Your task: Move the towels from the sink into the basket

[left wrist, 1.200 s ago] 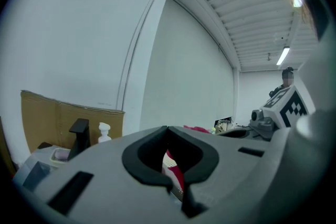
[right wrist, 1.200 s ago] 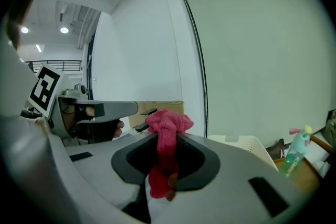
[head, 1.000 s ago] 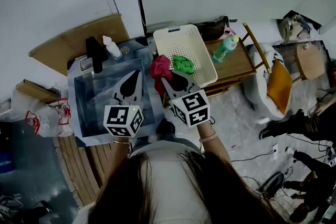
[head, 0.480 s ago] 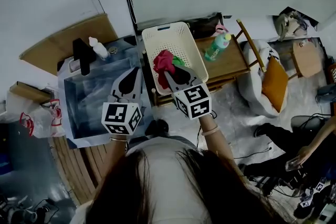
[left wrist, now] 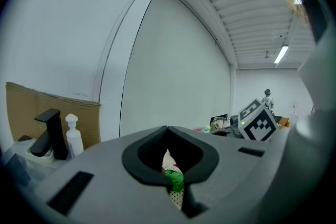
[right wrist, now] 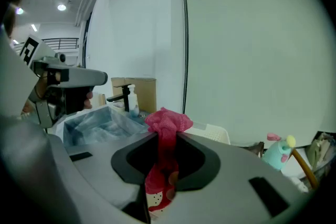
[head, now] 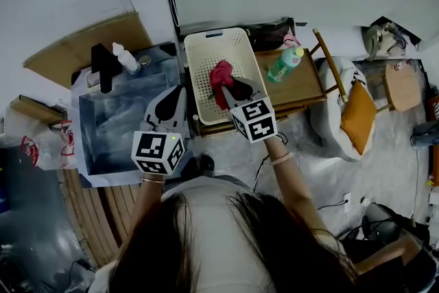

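Observation:
My right gripper (head: 223, 84) is shut on a red towel (head: 221, 74) and holds it over the middle of the white perforated basket (head: 215, 35). In the right gripper view the red towel (right wrist: 165, 124) bunches above the closed tips of the right gripper (right wrist: 167, 134) and hangs down between the jaws. My left gripper (head: 180, 88) is shut and empty over the right edge of the blue-grey sink (head: 110, 130). Through the left gripper (left wrist: 167, 128) a green towel (left wrist: 175, 180) shows lying in the basket. The head view hides it under the red towel.
A black tap (head: 103, 67) and a white soap bottle (head: 124, 58) stand at the sink's back. A green bottle (head: 285, 63) sits on the wooden table (head: 305, 82) right of the basket. Further right is a chair with an orange cushion (head: 359, 116).
My right gripper has carried the red towel from the gap beside the sink to over the basket's middle, and lower. My left gripper has shifted slightly toward the sink's right edge.

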A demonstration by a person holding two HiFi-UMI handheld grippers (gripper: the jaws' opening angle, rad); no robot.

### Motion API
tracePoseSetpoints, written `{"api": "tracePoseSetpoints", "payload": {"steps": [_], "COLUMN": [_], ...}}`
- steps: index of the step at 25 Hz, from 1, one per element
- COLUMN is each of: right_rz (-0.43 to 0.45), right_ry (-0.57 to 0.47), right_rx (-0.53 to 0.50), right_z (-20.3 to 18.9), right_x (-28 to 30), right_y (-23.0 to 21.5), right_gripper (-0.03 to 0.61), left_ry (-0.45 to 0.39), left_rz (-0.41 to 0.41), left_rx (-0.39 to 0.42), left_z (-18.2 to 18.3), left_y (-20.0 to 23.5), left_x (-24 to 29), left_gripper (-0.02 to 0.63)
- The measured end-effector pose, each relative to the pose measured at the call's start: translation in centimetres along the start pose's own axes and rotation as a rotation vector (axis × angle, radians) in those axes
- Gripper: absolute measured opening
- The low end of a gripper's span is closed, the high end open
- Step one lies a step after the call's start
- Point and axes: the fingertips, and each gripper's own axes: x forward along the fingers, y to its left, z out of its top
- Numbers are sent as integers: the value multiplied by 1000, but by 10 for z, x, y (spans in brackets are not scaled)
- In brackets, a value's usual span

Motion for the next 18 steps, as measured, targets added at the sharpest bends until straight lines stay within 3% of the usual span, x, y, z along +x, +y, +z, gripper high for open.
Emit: {"api": "tracePoseSetpoints", "payload": {"steps": [18], "right_rz": [15], "right_ry": [353], "right_rx": [-112], "right_z": [-89], "right_x": [69], "right_y": [-40], "right_gripper": [112], "left_ry": [34], "left_rz": [47], "left_rx": [7], "left_z": [-13], "left_y": [8], "left_x": [-11], "left_gripper": [8]}}
